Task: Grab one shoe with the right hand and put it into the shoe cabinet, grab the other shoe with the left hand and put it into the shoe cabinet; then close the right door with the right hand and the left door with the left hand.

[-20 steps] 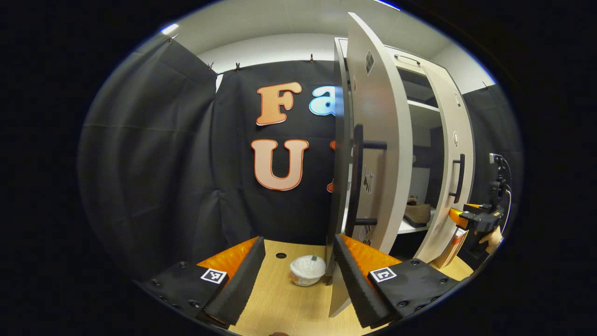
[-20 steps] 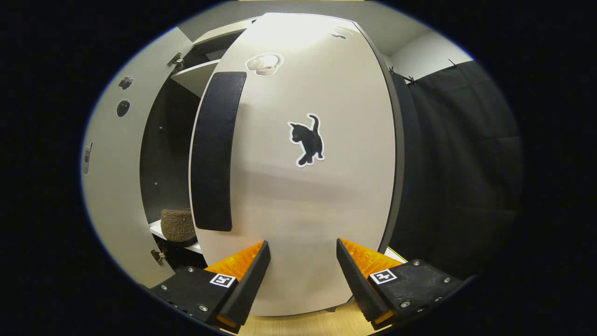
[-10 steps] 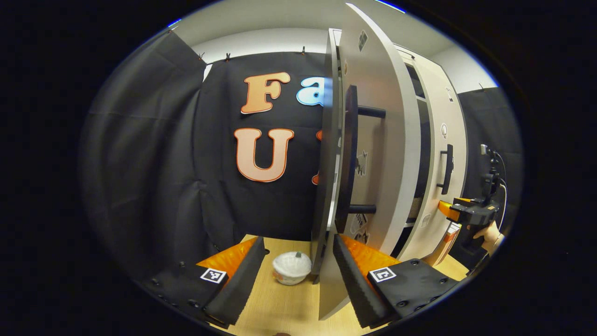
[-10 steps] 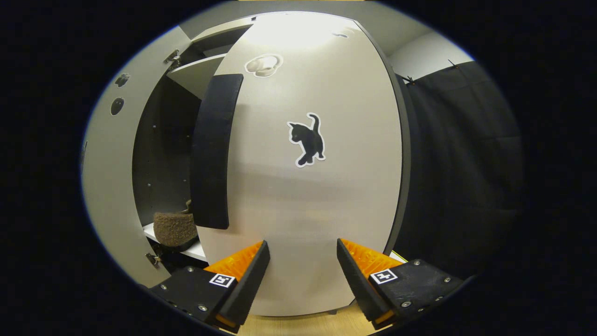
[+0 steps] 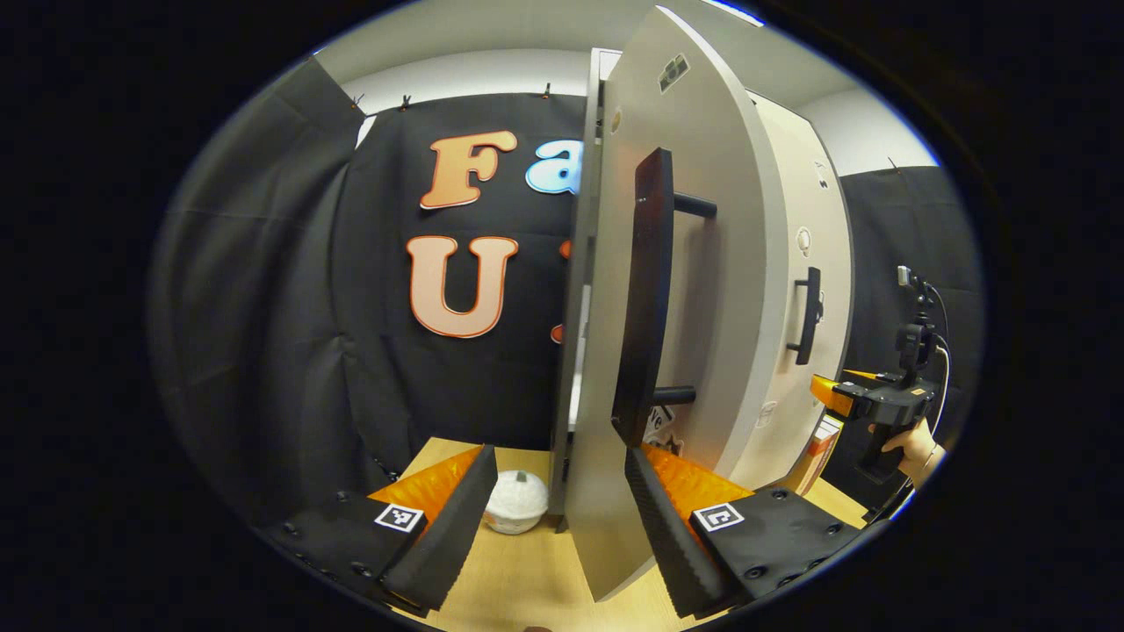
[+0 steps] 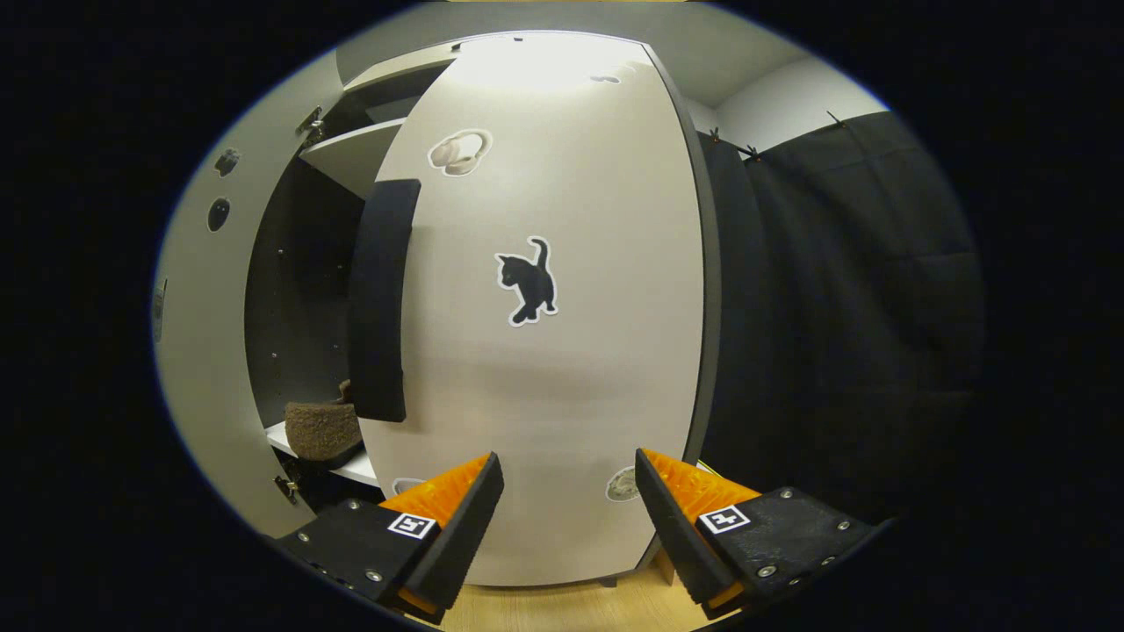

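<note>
left hand-held gripper (image 5: 553,518): fingers spread wide, holding nothing, at edge of left door (image 5: 702,290), still ajar | right hand-held gripper (image 6: 566,513): fingers wide, empty, facing right door (image 6: 562,351), nearly closed | brown shoe (image 6: 320,430) on cabinet shelf (image 6: 351,465) in the gap | white bowl (image 5: 516,512) on surface (image 5: 527,579)

The cabinet doors (image 6: 562,369) are off-white with black handles (image 6: 379,298) and a black cat sticker (image 6: 529,281). A brown fuzzy shoe (image 6: 320,430) sits on a white shelf. The floor (image 5: 527,570) is pale wood; a white bowl (image 5: 516,513) rests there.
</note>
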`<action>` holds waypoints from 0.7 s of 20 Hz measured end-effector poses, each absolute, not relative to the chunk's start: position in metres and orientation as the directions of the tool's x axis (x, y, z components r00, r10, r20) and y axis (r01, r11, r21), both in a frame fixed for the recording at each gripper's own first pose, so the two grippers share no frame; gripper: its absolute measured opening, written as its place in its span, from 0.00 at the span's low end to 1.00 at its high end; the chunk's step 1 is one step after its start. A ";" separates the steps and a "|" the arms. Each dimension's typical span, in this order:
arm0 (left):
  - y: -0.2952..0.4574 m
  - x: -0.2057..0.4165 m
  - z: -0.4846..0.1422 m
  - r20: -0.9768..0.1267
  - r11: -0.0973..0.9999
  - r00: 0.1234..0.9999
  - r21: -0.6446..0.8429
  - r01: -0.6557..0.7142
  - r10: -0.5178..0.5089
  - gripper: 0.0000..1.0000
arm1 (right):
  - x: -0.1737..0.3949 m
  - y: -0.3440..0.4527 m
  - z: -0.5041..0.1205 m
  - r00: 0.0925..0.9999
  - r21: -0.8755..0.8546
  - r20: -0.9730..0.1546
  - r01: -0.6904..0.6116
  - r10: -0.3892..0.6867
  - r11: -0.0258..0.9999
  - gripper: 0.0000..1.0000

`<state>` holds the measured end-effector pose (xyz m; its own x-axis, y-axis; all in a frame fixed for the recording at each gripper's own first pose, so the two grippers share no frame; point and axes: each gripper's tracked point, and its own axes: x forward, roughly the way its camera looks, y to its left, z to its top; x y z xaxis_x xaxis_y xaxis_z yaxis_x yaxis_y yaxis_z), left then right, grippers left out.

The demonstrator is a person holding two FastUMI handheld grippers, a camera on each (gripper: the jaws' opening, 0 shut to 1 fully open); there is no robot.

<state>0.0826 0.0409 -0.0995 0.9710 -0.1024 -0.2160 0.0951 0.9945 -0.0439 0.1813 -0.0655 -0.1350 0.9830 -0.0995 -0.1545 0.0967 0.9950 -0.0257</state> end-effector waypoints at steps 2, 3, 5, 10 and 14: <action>0.024 0.085 -0.100 -0.210 0.991 0.969 -0.040 0.125 -0.130 0.99 | 0.172 -0.072 -0.131 0.983 -0.022 -0.151 0.100 -0.102 0.995 0.93; 0.017 0.086 -0.100 -0.205 0.990 0.969 -0.039 0.134 -0.139 0.99 | 0.168 -0.075 -0.128 0.983 -0.017 -0.150 0.100 -0.101 0.995 0.93; 0.008 0.088 -0.103 -0.208 0.989 0.967 -0.041 0.144 -0.149 0.99 | 0.159 -0.080 -0.125 0.984 -0.003 -0.149 0.100 -0.099 0.995 0.93; -0.008 0.097 -0.105 -0.205 0.986 0.965 -0.043 0.160 -0.166 0.99 | 0.138 -0.092 -0.111 0.986 -0.010 -0.132 0.103 -0.103 0.995 0.93; -0.035 0.110 -0.107 -0.191 0.980 0.961 -0.045 0.195 -0.200 0.96 | 0.122 -0.103 -0.102 0.987 -0.027 -0.116 0.111 -0.113 0.993 0.93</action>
<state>0.1100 -0.0351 -0.1072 0.9610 -0.2004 -0.1907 0.1954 0.9797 -0.0447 0.1219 -0.1034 -0.1020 0.9867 -0.1134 -0.1162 0.1111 0.9935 -0.0266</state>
